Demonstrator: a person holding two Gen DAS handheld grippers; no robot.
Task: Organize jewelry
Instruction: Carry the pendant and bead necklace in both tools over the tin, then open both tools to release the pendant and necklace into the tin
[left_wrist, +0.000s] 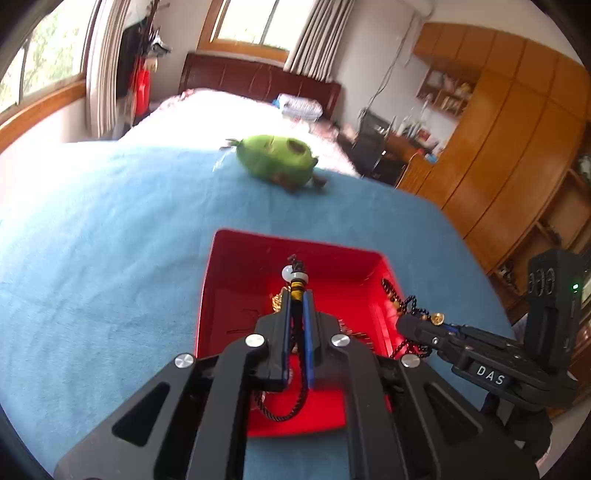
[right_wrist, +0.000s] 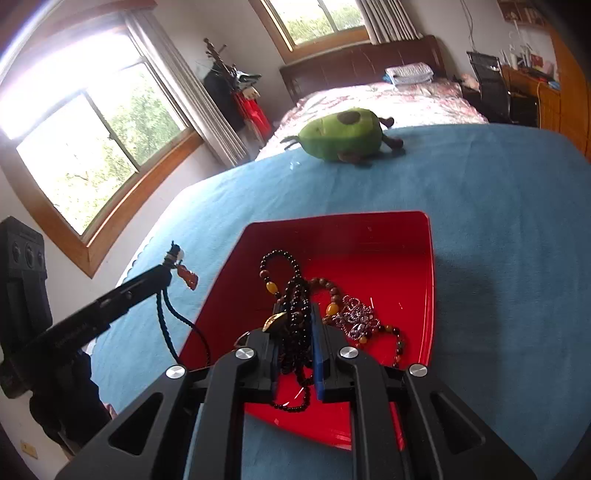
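A red tray (left_wrist: 251, 266) lies on the blue blanket. My left gripper (left_wrist: 297, 295) is shut on a black cord pendant (left_wrist: 291, 275) with a gold coil and a pale bead; the cord loops down behind the fingers. In the right wrist view the left gripper (right_wrist: 166, 267) hangs left of the tray (right_wrist: 388, 251), with a red-brown charm (right_wrist: 187, 279) dangling from it. My right gripper (right_wrist: 295, 308) is shut on a black bead strand (right_wrist: 274, 255) over the tray. A brown bead bracelet (right_wrist: 334, 290) and a purple ornament (right_wrist: 356, 317) lie inside the tray. In the left wrist view the right gripper (left_wrist: 421, 317) is at the tray's right rim.
A green plush toy (right_wrist: 343, 136) lies further up the blue blanket (right_wrist: 498, 221). Wooden wardrobes (left_wrist: 498, 129) and a desk with a black chair (right_wrist: 491, 85) stand to the right of the bed. Windows are on the left wall.
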